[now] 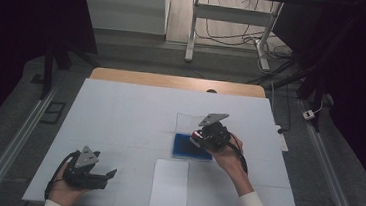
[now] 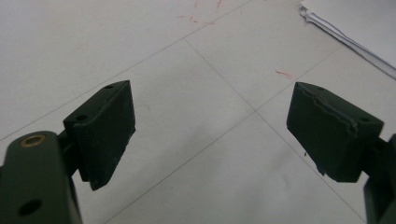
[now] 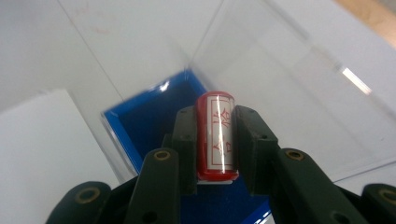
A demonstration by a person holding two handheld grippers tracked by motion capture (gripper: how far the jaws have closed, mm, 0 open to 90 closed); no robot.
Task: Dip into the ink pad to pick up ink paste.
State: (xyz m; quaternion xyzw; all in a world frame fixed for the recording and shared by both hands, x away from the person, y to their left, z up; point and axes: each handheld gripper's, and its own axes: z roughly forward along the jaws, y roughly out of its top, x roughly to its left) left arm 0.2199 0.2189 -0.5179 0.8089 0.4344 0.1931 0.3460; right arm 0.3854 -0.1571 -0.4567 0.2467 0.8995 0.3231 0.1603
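Covering the table, white sheet; dim room.

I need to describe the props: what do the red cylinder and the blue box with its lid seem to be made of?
The red cylinder looks like glossy plastic or resin: a sharp highlight runs along it. The blue box has a matte, felt-like or card surface, with no reflections. Its lid seems clear rigid plastic: the table shows through and its edges glint.

The glossy red cylinder catches light; the clear box looks like smooth transparent plastic over a blue base. The paper sheet and white desk are matt.
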